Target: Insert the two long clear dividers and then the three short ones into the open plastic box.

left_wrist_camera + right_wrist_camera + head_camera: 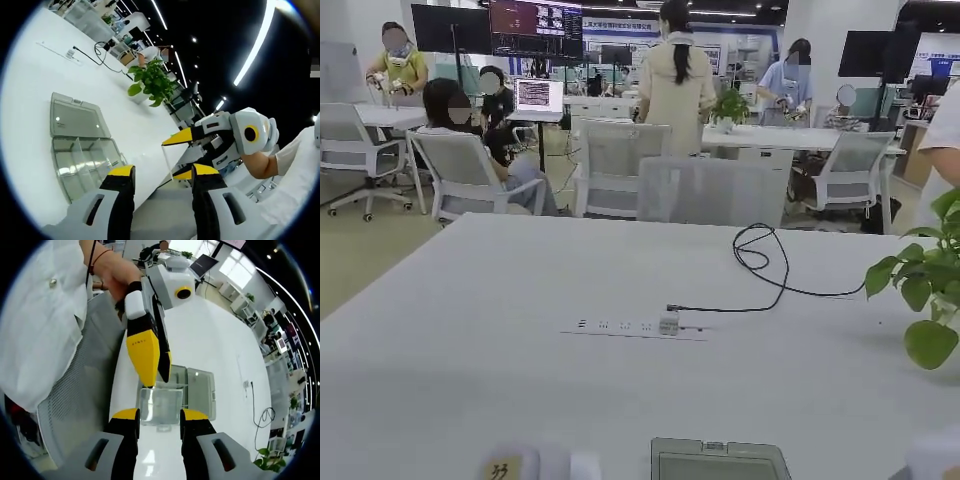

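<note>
Closest to me, the right gripper [160, 416] has its fingers [126, 426] clamped across a clear divider [160, 405], held in the air by the near edge of the table [30, 100]. I judge so thin and slick a piece could pivot or pop out if I squeeze harder or knock it with the other tool. The left gripper [164, 171] hangs just beside it, angled down, fingers apart and empty, one yellow tip close to the divider's edge. Beyond both, the open box [75, 175] lies on the table, apart from the divider, so a tilted approach could jam it against a wall.
</note>
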Available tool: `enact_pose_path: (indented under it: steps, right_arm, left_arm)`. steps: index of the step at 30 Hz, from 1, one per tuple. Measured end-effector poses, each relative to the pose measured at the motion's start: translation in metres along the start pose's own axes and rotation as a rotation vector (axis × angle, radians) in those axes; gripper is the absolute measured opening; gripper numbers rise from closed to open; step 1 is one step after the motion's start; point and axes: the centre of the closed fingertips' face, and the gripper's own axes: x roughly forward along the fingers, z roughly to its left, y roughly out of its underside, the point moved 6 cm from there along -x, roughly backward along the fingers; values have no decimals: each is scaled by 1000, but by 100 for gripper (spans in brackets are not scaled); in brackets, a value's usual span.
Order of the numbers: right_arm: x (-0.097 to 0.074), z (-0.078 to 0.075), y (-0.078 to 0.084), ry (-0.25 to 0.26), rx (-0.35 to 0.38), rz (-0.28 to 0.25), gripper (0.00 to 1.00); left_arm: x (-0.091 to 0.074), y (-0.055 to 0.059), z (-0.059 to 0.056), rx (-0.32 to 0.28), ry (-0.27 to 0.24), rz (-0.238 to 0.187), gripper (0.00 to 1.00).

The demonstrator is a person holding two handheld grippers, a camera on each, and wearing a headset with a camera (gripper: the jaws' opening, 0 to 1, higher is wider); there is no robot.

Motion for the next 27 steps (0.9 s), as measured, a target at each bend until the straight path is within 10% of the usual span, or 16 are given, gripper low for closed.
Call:
enact_pose_path:
  steps: [27]
  right_arm:
    - [0,6,-11,-8,-27,6,33]
  left_arm:
    - [14,8,-7,-41,61,21,0]
